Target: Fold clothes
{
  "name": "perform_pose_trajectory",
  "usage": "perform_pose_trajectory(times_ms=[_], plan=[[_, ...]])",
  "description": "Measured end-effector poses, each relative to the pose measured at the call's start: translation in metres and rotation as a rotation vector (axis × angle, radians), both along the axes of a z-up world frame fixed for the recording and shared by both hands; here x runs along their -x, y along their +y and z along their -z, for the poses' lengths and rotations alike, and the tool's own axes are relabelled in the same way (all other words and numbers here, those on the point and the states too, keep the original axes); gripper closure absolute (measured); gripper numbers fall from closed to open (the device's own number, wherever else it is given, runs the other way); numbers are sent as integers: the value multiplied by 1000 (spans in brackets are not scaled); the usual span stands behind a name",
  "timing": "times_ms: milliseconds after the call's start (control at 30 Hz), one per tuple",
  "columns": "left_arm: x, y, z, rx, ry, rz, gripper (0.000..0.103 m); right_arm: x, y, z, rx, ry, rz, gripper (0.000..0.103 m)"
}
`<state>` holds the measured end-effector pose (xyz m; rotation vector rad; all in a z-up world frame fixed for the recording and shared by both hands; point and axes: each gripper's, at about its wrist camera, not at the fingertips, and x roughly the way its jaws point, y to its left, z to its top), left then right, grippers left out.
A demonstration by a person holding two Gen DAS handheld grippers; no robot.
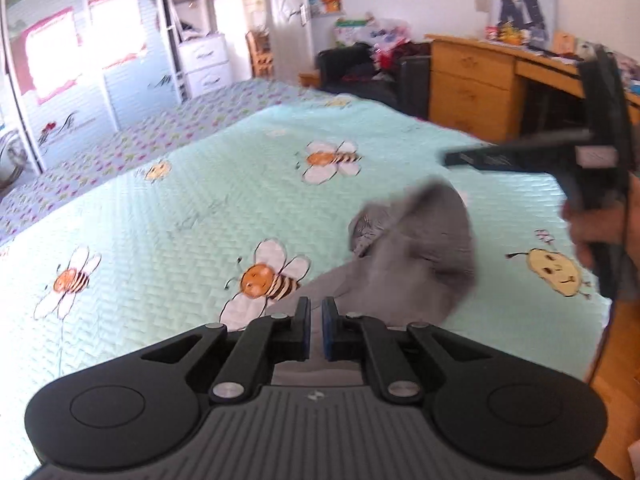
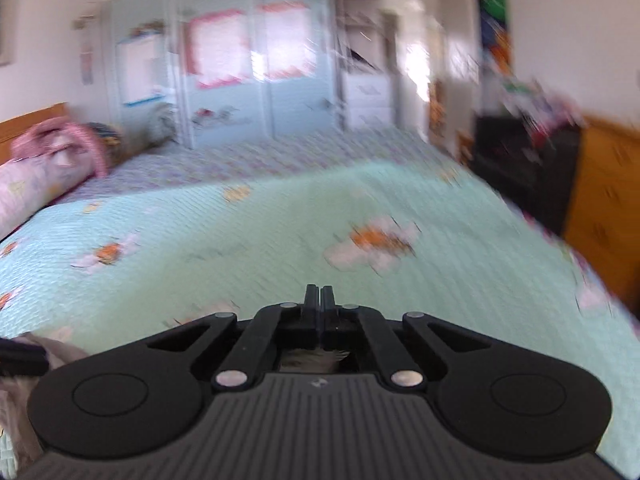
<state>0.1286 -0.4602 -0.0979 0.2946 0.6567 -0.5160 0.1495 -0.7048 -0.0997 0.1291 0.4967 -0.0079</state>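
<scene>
A grey garment (image 1: 420, 248) lies bunched on the mint bee-print quilt (image 1: 180, 208), its far end raised in a blurred hump. In the left wrist view one edge runs down to my left gripper (image 1: 316, 312). Its jaws stand almost together, shut on a strip of that grey cloth. A hand holds my right gripper (image 1: 452, 158) at the right, its tip just above the hump and apart from it. In the blurred right wrist view the right gripper (image 2: 319, 294) is shut, with nothing between its fingertips. A bit of the garment (image 2: 64, 350) shows at that view's lower left.
A wooden desk (image 1: 472, 80) and a dark chair piled with things (image 1: 360, 72) stand past the bed's right edge. A pale wardrobe (image 1: 80, 60) fills the far wall. A pink bolster (image 2: 32, 188) lies at the bed's left end.
</scene>
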Motion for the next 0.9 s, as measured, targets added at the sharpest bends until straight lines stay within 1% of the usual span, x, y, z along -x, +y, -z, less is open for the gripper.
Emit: perform_pose_trajectory(times_ms=[100,133,200,300,367,433,467,500,533,567,600,633,667,700,800,867,900], plan=[[-6,1,8,-17,25,-30,98,10,-25,31,-114,104,99,103],[-6,2,10,-24,29,-36,98,15,-27,40,-152,114,103,103],[-9,4,13,-42,39,-52,97,29,-30,52,-214,129,108,97],[-13,8,15,-57,53,-87,96,47,-28,59,-244,122,117,92],[-15,10,18,-68,60,-113,96,60,-29,57,-280,100,136,70],[-15,12,20,-64,66,-133,95,76,-25,53,-292,75,151,65],[-15,14,19,-52,76,-143,92,81,-21,48,-269,63,127,64],[-14,17,19,-32,91,-155,82,86,-17,43,-246,53,102,61],[-12,21,19,-7,105,-169,75,86,-10,41,-233,61,71,51],[-9,25,20,22,116,-174,66,87,-3,39,-222,70,41,39],[-6,29,21,52,126,-177,65,88,3,40,-234,85,20,36],[-2,31,24,77,141,-159,65,88,7,41,-256,99,3,35],[3,29,28,84,156,-132,65,87,11,45,-274,114,-4,35],[9,25,33,63,161,-100,65,85,15,48,-292,129,-11,35],[26,6,49,-34,117,0,65,87,23,58,-339,147,1,35],[31,-5,61,-82,98,57,65,93,24,63,-379,155,12,35],[28,-9,68,-106,95,66,64,96,24,66,-393,162,17,35]])
